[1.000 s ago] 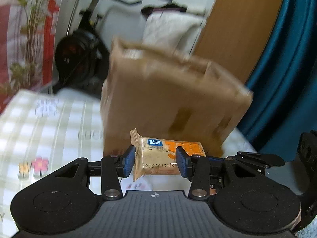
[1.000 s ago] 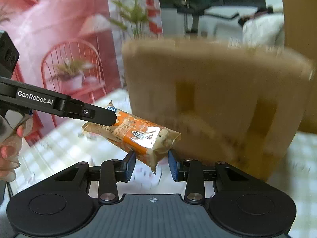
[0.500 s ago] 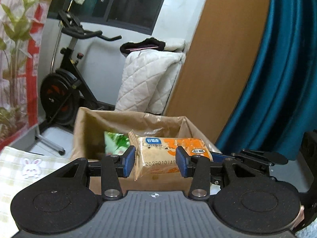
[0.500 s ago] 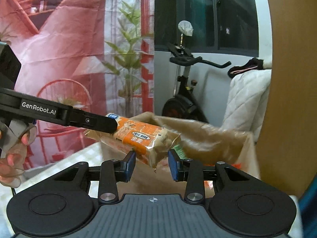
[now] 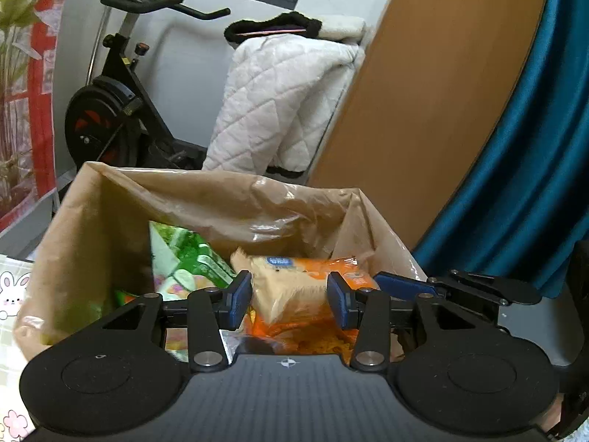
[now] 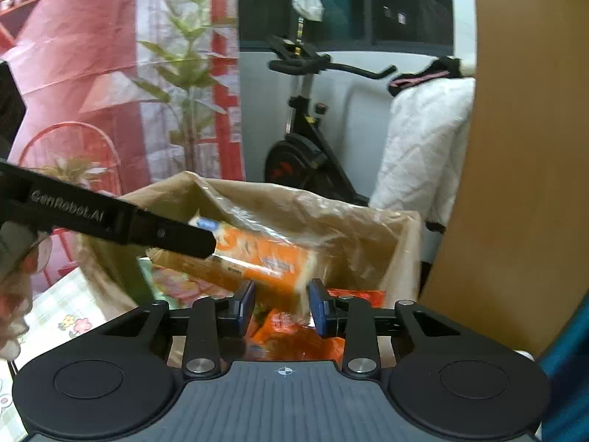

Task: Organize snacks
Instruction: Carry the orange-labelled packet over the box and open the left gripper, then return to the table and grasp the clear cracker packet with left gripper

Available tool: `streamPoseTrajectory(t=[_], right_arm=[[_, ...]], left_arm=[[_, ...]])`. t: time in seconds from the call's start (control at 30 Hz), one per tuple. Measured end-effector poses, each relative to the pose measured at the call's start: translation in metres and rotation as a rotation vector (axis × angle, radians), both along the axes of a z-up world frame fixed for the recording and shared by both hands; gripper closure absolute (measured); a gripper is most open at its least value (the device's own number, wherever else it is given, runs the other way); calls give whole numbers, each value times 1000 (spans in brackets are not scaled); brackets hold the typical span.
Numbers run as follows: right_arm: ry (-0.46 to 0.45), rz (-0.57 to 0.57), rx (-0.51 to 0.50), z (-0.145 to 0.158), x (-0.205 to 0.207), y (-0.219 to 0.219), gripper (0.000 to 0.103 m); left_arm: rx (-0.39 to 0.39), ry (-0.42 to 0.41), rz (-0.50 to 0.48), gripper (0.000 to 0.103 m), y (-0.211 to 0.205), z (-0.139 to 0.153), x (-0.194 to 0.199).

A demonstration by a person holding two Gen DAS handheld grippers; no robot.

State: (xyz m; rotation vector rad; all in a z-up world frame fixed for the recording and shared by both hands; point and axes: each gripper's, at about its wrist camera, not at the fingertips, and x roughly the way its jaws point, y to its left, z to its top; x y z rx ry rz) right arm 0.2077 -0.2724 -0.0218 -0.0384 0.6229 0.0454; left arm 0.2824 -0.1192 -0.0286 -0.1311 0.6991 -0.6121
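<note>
An orange snack packet (image 5: 291,287) hangs over the open mouth of a brown paper bag (image 5: 206,191). My left gripper (image 5: 289,298) is shut on one end of it. The other end (image 6: 257,254) lies between the blue pads of my right gripper (image 6: 281,304), whose jaws are closing on it. The left gripper's black finger (image 6: 176,235) crosses the right wrist view, and the right gripper's finger (image 5: 405,289) shows beside the packet in the left wrist view. Inside the bag (image 6: 331,213) lie a green packet (image 5: 187,254) and orange snack packs (image 6: 294,331).
The bag stands on a checked tablecloth (image 6: 62,305). Behind it are an exercise bike (image 5: 110,110), a white quilted cover (image 5: 287,92), a wooden panel (image 5: 423,110) and a teal curtain (image 5: 533,147). A person's hand (image 6: 14,276) grips the left tool.
Both grippers have carried the packet from in front of the bag's side up and over its open top. The bag's contents have come into view. The right jaws stand slightly narrower.
</note>
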Motion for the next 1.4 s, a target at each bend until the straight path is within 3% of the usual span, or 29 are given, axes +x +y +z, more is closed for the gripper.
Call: streamPoseTrajectory(t=[0.13,0.5,0.67,0.8,0.87,0.93,1.2,1.4], right_arm=[[12,-22,-40,-4,-3,5,71],[-76,-24,1,19,-42,24,68],[-121,-11,35,28,-61,45,63],[-139,5,68,21,-74,67,54],[-134,14,88,11,-80,78,50],[-125,22,109,-3,-86,90,38],[72,56,196,-90,-85,150,38],[260,157,135,-157,-93,208,38]], left_arm=[[40,-20,13,54,-2,1,-4],[80,-81,71,49,37,24,-34],[97,-100,85,49,60,31,-57],[103,-111,62,48,90,30,-79],[104,-97,41,47,112,22,-89],[124,-70,49,47,135,10,-98],[169,111,74,47,217,-55,-110],[114,211,58,47,233,-109,-103]])
